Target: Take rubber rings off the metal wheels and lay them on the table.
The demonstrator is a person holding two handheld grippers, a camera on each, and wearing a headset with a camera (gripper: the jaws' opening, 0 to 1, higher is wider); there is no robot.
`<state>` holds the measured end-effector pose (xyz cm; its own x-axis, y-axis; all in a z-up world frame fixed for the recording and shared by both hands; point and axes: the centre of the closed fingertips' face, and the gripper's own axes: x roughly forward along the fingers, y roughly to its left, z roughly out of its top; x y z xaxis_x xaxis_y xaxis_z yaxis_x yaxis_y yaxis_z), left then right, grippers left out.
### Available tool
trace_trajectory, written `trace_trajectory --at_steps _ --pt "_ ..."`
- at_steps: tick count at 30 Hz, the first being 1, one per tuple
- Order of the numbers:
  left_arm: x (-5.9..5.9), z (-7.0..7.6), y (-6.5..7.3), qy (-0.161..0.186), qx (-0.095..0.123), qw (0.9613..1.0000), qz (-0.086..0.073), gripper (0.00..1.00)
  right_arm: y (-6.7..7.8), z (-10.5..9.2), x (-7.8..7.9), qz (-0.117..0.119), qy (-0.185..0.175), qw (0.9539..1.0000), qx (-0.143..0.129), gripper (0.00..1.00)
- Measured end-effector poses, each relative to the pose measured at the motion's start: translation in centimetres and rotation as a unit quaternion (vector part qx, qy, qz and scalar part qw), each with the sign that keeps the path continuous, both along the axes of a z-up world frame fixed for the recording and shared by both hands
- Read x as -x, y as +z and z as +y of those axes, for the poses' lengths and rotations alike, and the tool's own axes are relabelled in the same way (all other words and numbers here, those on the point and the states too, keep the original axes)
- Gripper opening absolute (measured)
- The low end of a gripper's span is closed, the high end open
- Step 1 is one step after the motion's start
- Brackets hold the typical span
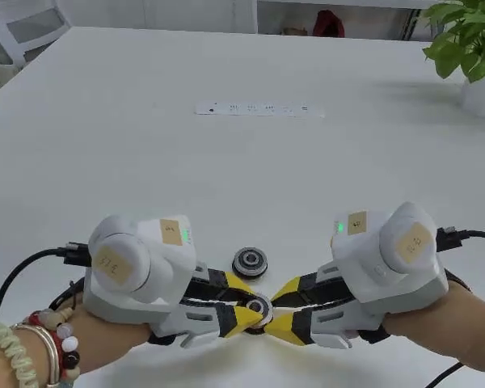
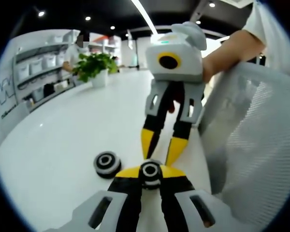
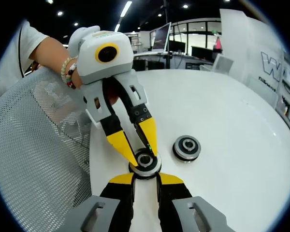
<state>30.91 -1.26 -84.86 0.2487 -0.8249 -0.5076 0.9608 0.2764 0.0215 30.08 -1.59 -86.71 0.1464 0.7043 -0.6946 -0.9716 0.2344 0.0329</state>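
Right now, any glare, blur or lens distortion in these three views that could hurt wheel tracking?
Head view: sharp, even light, soft shadows, white table close to washed out. Left gripper view: heavy fisheye bending, held wheel crisp, edges softer. Right gripper view: same bending, ceiling lights flare at top, spare wheel in focus.

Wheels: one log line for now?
left gripper: shut on held wheel | right gripper: shut on held wheel | second wheel: lying on table

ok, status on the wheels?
Left gripper and right gripper: both shut on the same wheel, from opposite sides. Second wheel lies just behind, apart from the jaws, untouched.
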Motion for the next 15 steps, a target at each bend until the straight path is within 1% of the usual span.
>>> trace_trajectory --at_steps 1,2,3,4,8,10,11,12,13,15 --pt "0.0 0.0 0.0 0.0 0.001 1.0 0.0 0.15 -0.28 -0.63 -0.65 -0.023 0.0 0.9995 0.021 0.04" --pt "0.01 0.02 0.0 0.0 0.001 1.0 0.0 0.15 -0.26 -0.33 -0.25 -0.011 0.0 0.9999 0.011 0.02" --pt "0.01 0.03 0.01 0.0 0.002 1.0 0.001 0.15 -0.16 -0.21 -0.28 -0.002 -0.009 1.0 0.002 0.02" --pt "0.01 0.04 0.01 0.0 0.002 1.0 0.001 0.15 -0.19 -0.27 -0.33 0.002 -0.013 0.9999 0.003 0.02" --pt "0.01 0.04 0.03 0.0 0.002 1.0 0.001 0.15 -0.19 -0.24 -0.3 -0.003 -0.009 0.9999 0.005 0.02" --pt "0.02 0.04 0.04 0.0 0.002 1.0 0.001 0.15 -0.18 -0.24 -0.3 0.004 -0.017 0.9998 0.003 0.02" --pt "0.02 0.04 0.04 0.0 0.002 1.0 0.001 0.15 -0.21 -0.25 -0.29 0.024 -0.036 0.999 -0.003 0.02" --pt "0.02 0.04 0.04 0.0 0.002 1.0 0.001 0.15 -0.24 -0.19 -0.17 0.044 -0.045 0.998 -0.009 0.04" --pt "0.02 0.04 0.05 0.0 0.003 1.0 0.001 0.15 -0.21 -0.31 -0.46 0.037 -0.047 0.9982 -0.008 0.04" --pt "0.01 0.03 0.05 0.0 0.003 1.0 0.001 0.15 -0.2 -0.33 -0.41 0.035 -0.045 0.9983 -0.011 0.05"
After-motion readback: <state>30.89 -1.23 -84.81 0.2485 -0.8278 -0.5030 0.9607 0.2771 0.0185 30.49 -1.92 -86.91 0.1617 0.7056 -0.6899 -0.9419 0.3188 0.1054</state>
